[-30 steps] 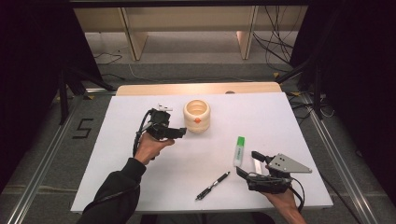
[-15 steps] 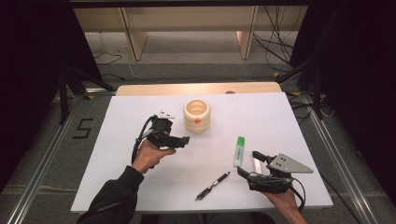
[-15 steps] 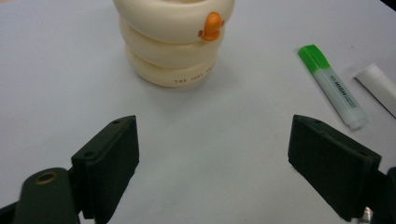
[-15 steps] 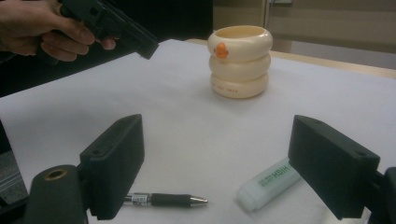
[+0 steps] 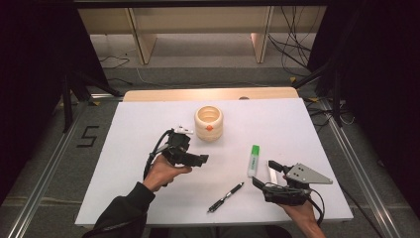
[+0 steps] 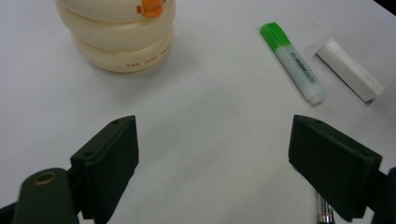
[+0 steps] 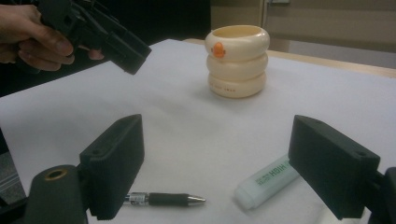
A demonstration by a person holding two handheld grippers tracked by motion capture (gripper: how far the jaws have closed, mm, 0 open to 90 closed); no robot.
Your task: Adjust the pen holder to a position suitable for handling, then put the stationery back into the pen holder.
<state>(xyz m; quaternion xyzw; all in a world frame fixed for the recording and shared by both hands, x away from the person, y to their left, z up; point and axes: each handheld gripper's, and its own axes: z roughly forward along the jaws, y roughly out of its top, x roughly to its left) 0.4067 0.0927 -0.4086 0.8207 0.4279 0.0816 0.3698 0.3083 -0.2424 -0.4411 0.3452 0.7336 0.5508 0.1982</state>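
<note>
The left gripper, mid-frame, jaws just opened wide and empty, should straddle the pen squarely before closing.

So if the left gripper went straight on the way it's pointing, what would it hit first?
Probably the highlighter. The left gripper points across the table toward the right, jaws open and empty, with bare table ahead of them. The cup sits off to one side; height is unclear.

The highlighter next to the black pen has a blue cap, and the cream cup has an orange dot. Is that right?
Not quite. The highlighter has a green cap, as the left gripper view shows. It does lie near the black pen, and the cream cup has an orange dot.
</note>
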